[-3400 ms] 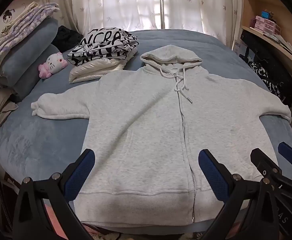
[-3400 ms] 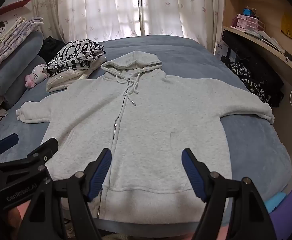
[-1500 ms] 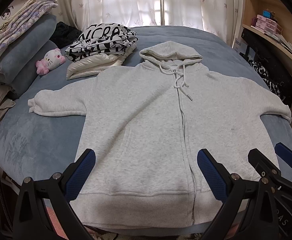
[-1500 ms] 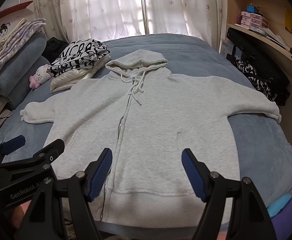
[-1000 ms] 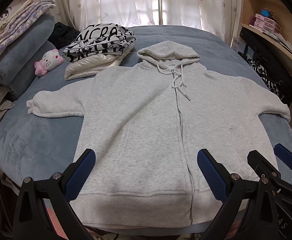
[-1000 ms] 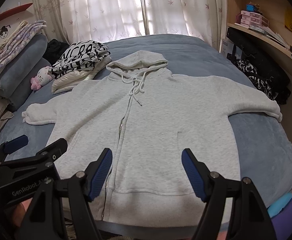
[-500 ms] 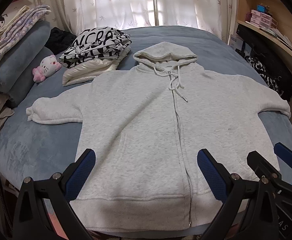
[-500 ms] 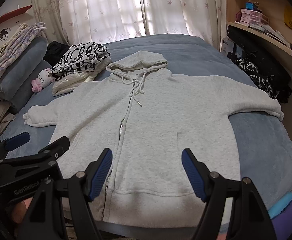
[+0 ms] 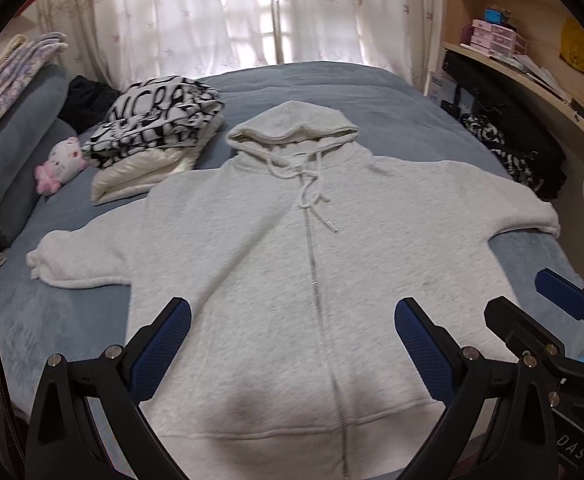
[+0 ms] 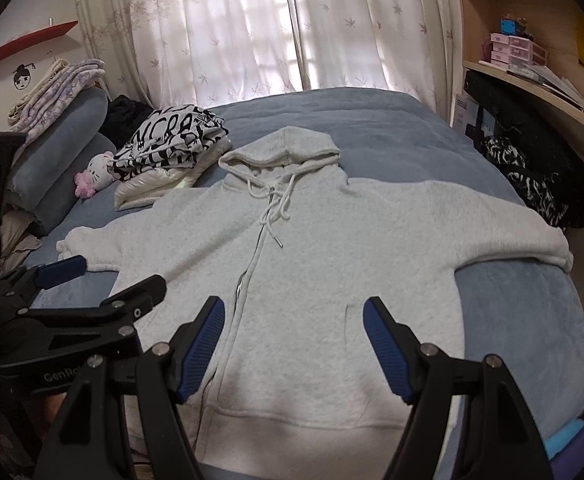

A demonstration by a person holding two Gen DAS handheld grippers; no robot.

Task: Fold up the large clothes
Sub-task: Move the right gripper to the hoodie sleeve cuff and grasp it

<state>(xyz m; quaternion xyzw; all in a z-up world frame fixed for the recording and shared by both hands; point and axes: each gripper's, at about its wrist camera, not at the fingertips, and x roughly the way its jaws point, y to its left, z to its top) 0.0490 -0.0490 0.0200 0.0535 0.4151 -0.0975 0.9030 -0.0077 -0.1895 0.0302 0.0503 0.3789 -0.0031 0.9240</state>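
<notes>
A light grey zip hoodie (image 9: pixel 292 264) lies flat and face up on the blue bed, zipped, both sleeves spread out and the hood toward the window; it also shows in the right wrist view (image 10: pixel 312 264). My left gripper (image 9: pixel 292 340) is open and empty above the hoodie's lower front. My right gripper (image 10: pixel 294 344) is open and empty above the lower front, right of the zipper. Each gripper shows in the other's view: the right one (image 9: pixel 532 304) at the right edge, the left one (image 10: pixel 108 276) at the left edge.
Folded black-and-white clothes on a cream jacket (image 9: pixel 152 136) sit at the back left of the bed (image 9: pixel 392 96). A pink-and-white plush (image 9: pixel 60 164) and stacked pillows (image 9: pixel 4 128) lie at the left. A shelf with dark clothes (image 9: pixel 520 140) runs along the right.
Both grippers have risen a little and shifted; the hoodie sits slightly lower and more centred in view. The hoodie itself has not moved. Both grippers stay open.
</notes>
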